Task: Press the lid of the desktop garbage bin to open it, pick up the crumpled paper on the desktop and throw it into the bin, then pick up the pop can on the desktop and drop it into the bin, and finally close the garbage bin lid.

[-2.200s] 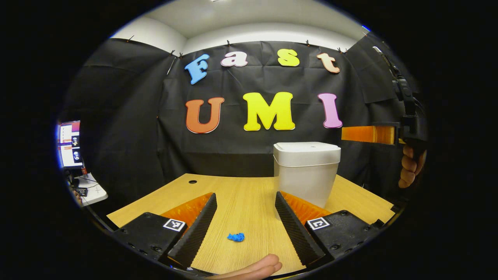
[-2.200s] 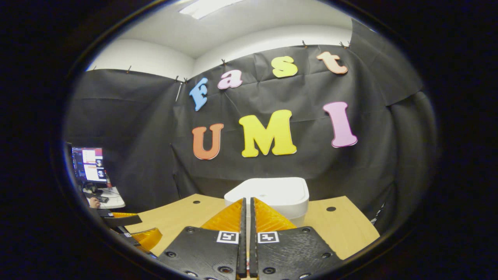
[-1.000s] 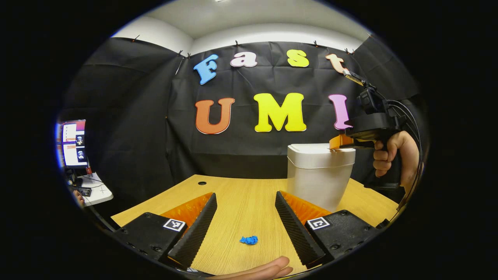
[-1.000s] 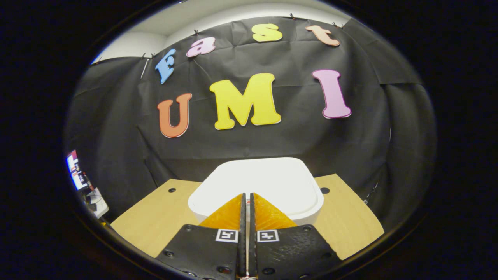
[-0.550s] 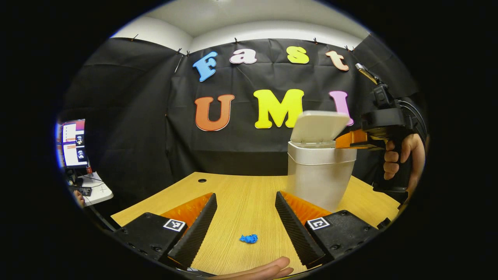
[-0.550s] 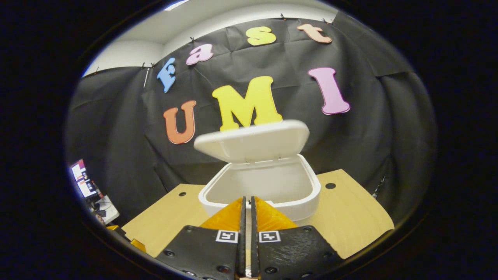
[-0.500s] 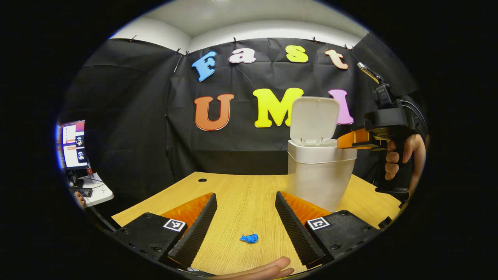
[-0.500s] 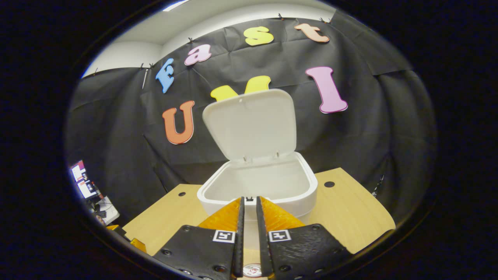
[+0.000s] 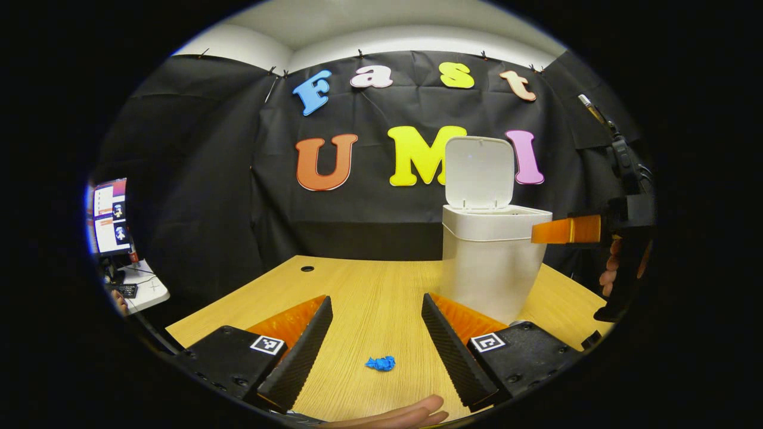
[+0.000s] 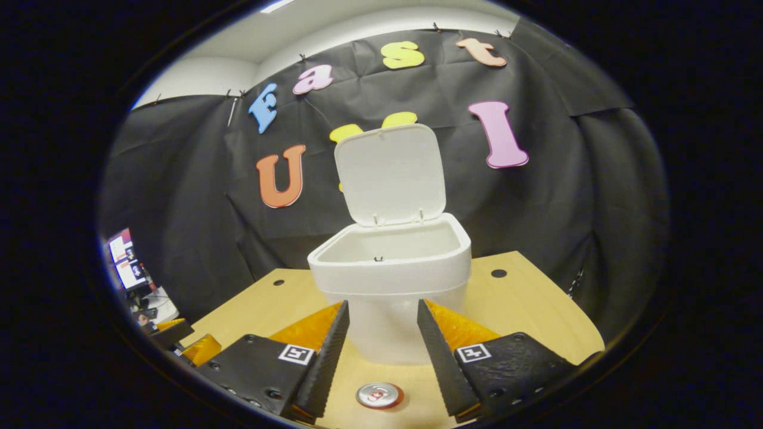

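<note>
With the lid [image 9: 480, 171] standing upright, the white garbage bin [image 9: 492, 262] sits open at the right of the wooden surface [image 9: 363, 298]. Left tool [image 9: 372, 325] spread wide, empty, low over the surface; blue crumpled paper [image 9: 380, 363] lies between its fingers, near the front edge. Right tool [image 10: 377, 333] also wide, empty, facing the bin; pop can [image 10: 380, 395] stands upright just below it, right in front of the bin.
</note>
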The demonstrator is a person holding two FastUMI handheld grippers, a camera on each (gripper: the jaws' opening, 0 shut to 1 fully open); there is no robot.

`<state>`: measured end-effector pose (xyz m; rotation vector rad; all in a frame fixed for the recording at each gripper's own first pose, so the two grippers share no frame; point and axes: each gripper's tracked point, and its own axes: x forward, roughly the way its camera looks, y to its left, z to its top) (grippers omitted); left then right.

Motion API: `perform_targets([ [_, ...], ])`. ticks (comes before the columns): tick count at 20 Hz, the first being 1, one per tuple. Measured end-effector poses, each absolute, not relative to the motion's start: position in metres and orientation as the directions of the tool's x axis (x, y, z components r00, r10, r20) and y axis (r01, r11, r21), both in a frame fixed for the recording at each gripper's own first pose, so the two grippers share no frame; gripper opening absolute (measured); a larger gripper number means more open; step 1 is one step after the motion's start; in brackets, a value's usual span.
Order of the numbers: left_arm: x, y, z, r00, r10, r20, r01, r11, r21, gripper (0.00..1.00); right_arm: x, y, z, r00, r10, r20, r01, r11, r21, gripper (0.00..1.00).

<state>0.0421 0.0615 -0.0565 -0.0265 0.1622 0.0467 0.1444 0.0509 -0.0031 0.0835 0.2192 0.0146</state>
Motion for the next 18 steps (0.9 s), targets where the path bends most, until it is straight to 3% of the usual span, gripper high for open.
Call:
perform_targets([
  [3,0.049,0.059,-0.065,0.982,0.039,-0.186,-0.047,0.998,-0.040,0.98,0.128,0.044,-0.012,0.977,0.004,-0.214,0.007,0.999,0.051,0.78],
  [6,0.057,0.048,-0.083,0.970,0.006,-0.242,-0.021,0.998,-0.060,0.98,0.111,0.036,-0.015,0.982,-0.019,-0.185,0.023,1.000,0.021,0.93],
  [7,0.058,0.045,-0.090,0.964,-0.001,-0.266,-0.014,0.999,-0.053,0.98,0.106,0.034,-0.014,0.985,-0.021,-0.170,0.025,1.000,0.017,0.88],
  [9,0.062,0.044,-0.108,0.947,0.009,-0.322,-0.023,0.999,-0.041,0.98,0.096,0.031,-0.013,0.990,-0.022,-0.139,0.021,1.000,-0.002,0.96],
  [12,0.065,0.033,-0.138,0.907,-0.021,-0.420,-0.017,0.996,-0.087,0.98,0.083,0.031,-0.017,0.994,-0.013,-0.107,0.010,1.000,-0.030,0.96],
  [14,0.061,0.028,-0.153,0.882,-0.042,-0.470,0.005,0.997,-0.078,0.98,0.080,0.042,-0.025,0.992,0.049,-0.120,-0.053,0.998,-0.027,0.96],
  [18,0.056,0.036,-0.184,0.844,-0.023,-0.535,-0.013,0.998,-0.063,0.98,0.068,0.037,-0.047,0.990,0.065,-0.125,-0.071,0.997,-0.041,0.96],
])
